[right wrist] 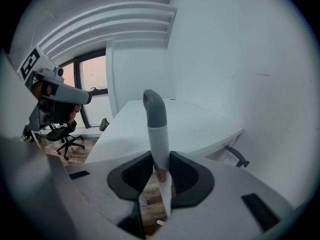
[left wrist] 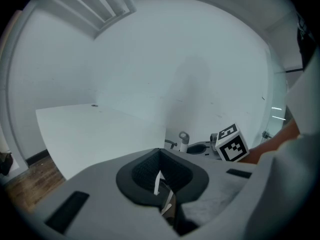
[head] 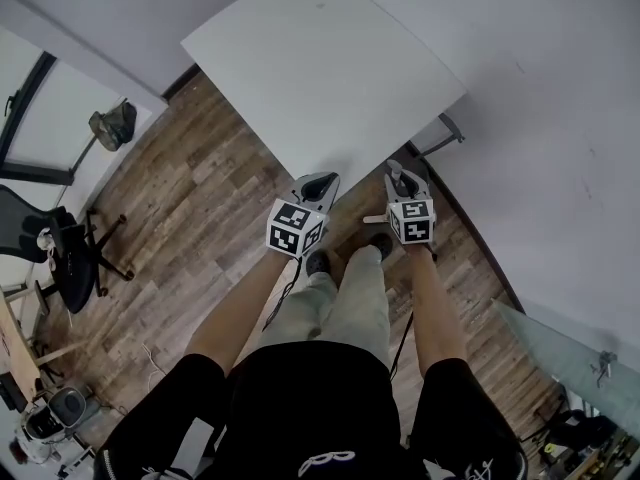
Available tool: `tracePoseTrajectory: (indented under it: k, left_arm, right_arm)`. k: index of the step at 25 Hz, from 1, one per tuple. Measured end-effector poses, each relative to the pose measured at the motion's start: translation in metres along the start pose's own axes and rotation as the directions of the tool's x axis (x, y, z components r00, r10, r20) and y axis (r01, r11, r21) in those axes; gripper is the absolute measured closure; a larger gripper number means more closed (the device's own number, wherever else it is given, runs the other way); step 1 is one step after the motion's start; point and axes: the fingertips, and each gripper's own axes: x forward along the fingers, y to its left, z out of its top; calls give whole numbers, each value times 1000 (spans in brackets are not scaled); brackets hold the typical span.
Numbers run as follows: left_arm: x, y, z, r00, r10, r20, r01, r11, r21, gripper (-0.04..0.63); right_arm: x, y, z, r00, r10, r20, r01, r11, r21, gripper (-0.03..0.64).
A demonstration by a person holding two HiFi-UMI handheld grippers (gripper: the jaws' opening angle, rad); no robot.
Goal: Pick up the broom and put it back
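A brown wood floor (head: 200,218) lies below. A big white bench (head: 320,68) stands at the far side, by the wall. A black chair (head: 70,258) sits far left. The broom (right wrist: 159,129) stands upright near the bench's right end, its handle squeezed in the jaws of the right gripper (right wrist: 160,171). The left gripper (left wrist: 160,169), just beside it, has its jaws pressed together on nothing.

The right gripper (right wrist: 161,173) has its two dark pads closed on the broom handle (right wrist: 160,141), a white shaft with a grey angled cap, standing upright. Behind it is a white table (right wrist: 200,126) against a white wall (right wrist: 240,59). At left are the left gripper (right wrist: 86,98) and an office chair (right wrist: 67,136) on the wood floor (right wrist: 55,146).
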Motion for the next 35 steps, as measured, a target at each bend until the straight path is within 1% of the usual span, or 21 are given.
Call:
tracePoseTrajectory:
  k: [9,15,22,25,31,35]
  left_arm:
    - [0,-21,2,998,-61,-6,61,998,18,578]
    - [5,-45,4,994,-108,-12,108,994,30,578]
    - [13,-82,11,987,-161,-15,162,984,69,578]
    - [13,-96,18,984,-176,-9,176,981,81,578]
    - [14,-121,41,979,-204,8,202,974,106,578]
    - [12,-136,57,973,-230,18,227,966,123,578]
  right_arm:
    - [-46,-15,-19,994,-104,17,103,992,71,502]
    - [-87,-35,-38,983,-181,13,178,974,139,503]
    - [-129,-50,-50,969,-246,35,233,949,210,503]
    - [-148,-52,-45,962,-266,58,246,941,232,503]
    - [-183,-59,-19,945,-303,124,266,932,247,503]
    - [-204,-66,-2,934,-329,142,289,925,248,503]
